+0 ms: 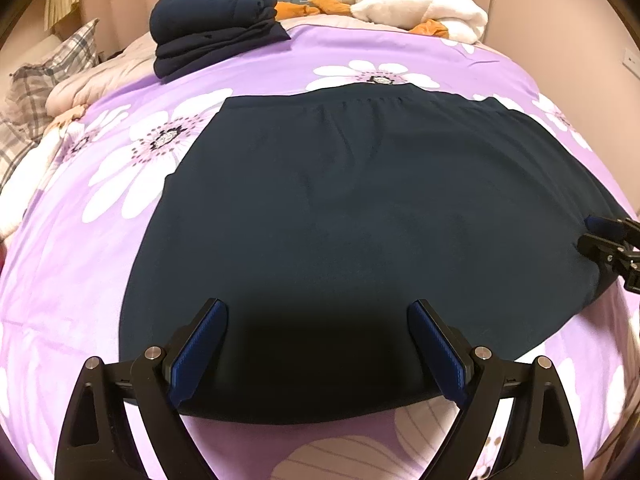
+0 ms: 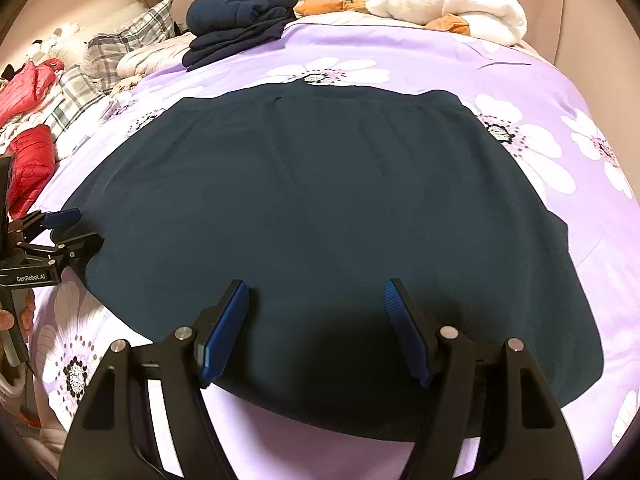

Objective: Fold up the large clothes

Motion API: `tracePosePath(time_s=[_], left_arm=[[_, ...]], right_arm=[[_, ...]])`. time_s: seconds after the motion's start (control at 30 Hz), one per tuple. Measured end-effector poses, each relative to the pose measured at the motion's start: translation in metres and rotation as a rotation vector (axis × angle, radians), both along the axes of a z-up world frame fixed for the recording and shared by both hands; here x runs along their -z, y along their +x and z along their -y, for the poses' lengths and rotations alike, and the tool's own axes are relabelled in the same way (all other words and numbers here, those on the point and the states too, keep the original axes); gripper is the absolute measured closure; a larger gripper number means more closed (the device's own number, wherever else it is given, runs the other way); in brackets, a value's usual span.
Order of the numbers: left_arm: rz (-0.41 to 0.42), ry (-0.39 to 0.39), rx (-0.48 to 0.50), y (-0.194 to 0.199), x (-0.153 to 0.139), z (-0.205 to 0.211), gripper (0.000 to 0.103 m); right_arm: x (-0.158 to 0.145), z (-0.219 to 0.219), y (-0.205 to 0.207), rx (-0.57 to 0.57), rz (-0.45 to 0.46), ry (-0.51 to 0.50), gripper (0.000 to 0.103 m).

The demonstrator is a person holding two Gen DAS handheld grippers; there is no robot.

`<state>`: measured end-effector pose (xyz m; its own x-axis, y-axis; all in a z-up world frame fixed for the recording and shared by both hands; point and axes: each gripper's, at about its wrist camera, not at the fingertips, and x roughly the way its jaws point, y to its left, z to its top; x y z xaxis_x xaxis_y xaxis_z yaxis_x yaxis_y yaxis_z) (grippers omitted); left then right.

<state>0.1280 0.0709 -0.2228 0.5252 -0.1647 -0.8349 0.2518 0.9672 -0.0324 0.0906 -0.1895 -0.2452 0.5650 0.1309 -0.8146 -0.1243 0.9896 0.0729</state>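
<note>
A bed with a purple floral cover [image 1: 280,60] carries a dark garment [image 1: 360,220] spread flat mid-bed, reaching its near edge. Left tongs [image 1: 318,344] and right tongs [image 2: 316,320] hover wide open, apparently gripping nothing. Folded clothes [image 2: 240,20] sit near the far edge.

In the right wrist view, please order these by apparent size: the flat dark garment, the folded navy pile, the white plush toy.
1. Flat dark garment, by far the largest.
2 and 3. White plush toy and folded navy pile look about equal; both lie far back, so I leave them unranked.
</note>
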Motion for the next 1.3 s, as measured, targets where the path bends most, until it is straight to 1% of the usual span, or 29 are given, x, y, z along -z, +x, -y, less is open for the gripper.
tracePosePath(time_s=[0.33, 0.37, 0.43, 0.53, 0.77, 0.9, 1.3], left_arm=[[-0.005, 0.005, -0.02, -0.002, 0.0, -0.012, 0.007], [-0.005, 0.007, -0.021, -0.002, -0.001, -0.012, 0.007], [-0.006, 0.008, -0.023, -0.002, -0.001, -0.014, 0.007], [-0.006, 0.016, -0.027, -0.003, -0.001, -0.015, 0.005], [-0.008, 0.027, -0.039, -0.003, -0.001, -0.018, 0.003], [-0.005, 0.04, -0.047, -0.005, -0.002, -0.019, 0.001], [-0.012, 0.054, -0.08, -0.006, -0.001, -0.028, 0.001]], right_arm=[[-0.003, 0.016, -0.004, 0.033, 0.001, -0.018, 0.033], [-0.003, 0.018, -0.004, 0.039, 0.001, -0.018, 0.031], [-0.003, 0.024, -0.004, 0.067, -0.003, -0.046, 0.031], [-0.002, 0.038, -0.006, 0.098, -0.007, -0.026, 0.031], [-0.003, 0.056, -0.014, 0.149, -0.005, -0.023, 0.03], [-0.003, 0.06, -0.016, 0.164, -0.004, -0.02, 0.029], [-0.005, 0.067, -0.02, 0.184, -0.001, -0.01, 0.029]])
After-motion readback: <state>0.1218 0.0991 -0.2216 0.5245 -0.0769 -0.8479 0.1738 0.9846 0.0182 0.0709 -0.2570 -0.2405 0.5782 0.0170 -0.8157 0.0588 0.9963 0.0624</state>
